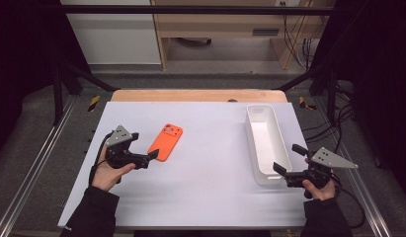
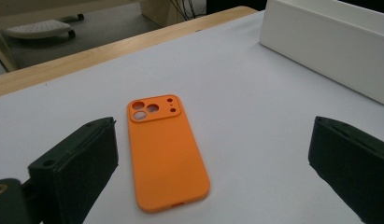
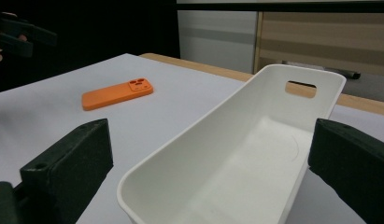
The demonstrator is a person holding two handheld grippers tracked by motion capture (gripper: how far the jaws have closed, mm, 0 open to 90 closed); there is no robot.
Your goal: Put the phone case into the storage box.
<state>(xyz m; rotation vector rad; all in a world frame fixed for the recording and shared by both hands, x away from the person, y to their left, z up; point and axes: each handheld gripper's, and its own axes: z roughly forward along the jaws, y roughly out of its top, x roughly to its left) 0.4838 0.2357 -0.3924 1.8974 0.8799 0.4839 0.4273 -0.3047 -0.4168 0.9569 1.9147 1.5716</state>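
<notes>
Clearly white bin (image 1: 267,139) holds nothing.

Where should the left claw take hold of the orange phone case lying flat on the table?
Probably across its two long edges near the middle, coming down from above. The phone case lies flat and thin with its camera cutout at the far end, and the open left claw already has a jaw on either side of it, so closing on the narrow width looks easiest.
</notes>
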